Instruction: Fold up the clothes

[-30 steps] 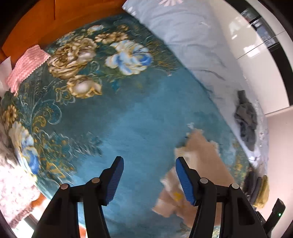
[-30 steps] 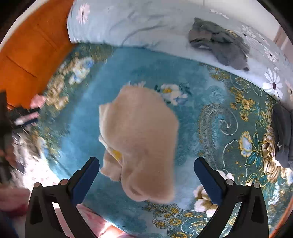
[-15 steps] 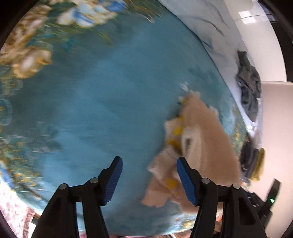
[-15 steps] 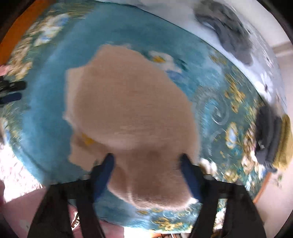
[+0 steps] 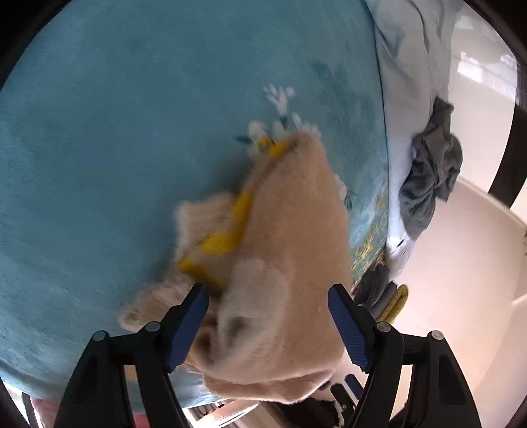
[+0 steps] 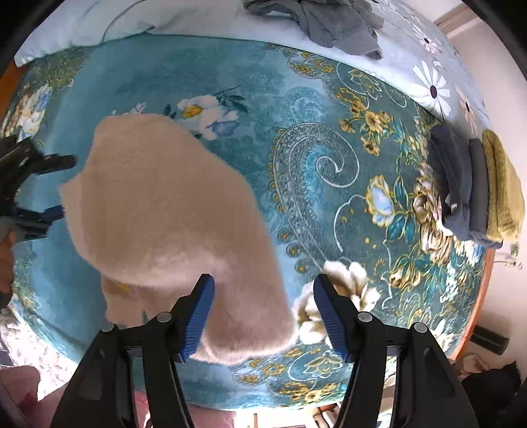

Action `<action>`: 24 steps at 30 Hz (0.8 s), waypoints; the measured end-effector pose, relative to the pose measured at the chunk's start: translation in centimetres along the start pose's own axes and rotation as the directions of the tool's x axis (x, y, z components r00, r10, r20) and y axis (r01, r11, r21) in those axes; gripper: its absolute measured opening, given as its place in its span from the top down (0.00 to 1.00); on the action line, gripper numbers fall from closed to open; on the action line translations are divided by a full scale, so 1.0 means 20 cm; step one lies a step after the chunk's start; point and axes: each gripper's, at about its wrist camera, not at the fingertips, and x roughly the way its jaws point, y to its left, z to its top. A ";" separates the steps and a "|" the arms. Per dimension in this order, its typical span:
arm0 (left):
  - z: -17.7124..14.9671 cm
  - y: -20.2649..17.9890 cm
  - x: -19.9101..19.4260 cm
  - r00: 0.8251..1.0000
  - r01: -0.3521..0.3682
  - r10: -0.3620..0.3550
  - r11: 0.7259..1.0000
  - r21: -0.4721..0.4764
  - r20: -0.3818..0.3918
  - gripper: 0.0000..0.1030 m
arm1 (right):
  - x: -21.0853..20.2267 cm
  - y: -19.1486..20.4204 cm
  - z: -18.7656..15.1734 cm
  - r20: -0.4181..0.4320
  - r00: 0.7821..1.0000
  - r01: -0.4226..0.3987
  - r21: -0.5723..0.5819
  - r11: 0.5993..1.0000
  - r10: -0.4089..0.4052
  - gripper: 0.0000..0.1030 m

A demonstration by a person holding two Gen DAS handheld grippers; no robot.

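A fuzzy beige garment with yellow trim lies rumpled on the teal floral blanket; it also shows in the left wrist view. My left gripper is open, its jaws on either side of the garment's near end. It also shows at the left edge of the right wrist view. My right gripper is open over the garment's near right edge, with the fabric beside the left finger.
A crumpled grey garment lies on the pale daisy-print bedding at the back. A stack of folded dark and olive clothes sits at the blanket's right edge. The blanket's near edge drops off below the grippers.
Both grippers have moved in onto the beige garment. The left swung right toward it, the right came down closer and its jaws narrowed. The garment's shape has shifted.
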 end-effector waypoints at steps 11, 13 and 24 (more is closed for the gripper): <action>-0.23 -0.50 -0.10 0.990 0.096 -0.072 0.975 0.203 -0.118 0.81 | -0.17 0.24 -0.16 0.142 0.970 -0.190 -0.071 0.979 0.199 0.00; -0.29 -0.61 -0.10 0.986 0.111 -0.075 0.961 0.252 -0.149 0.81 | -0.19 0.32 -0.19 0.169 0.956 -0.226 -0.086 0.970 0.238 0.00; -0.40 -0.86 -0.24 0.987 0.110 -0.055 0.917 0.384 -0.151 0.95 | -0.13 0.25 -0.22 0.216 0.960 -0.200 0.076 0.977 0.179 0.00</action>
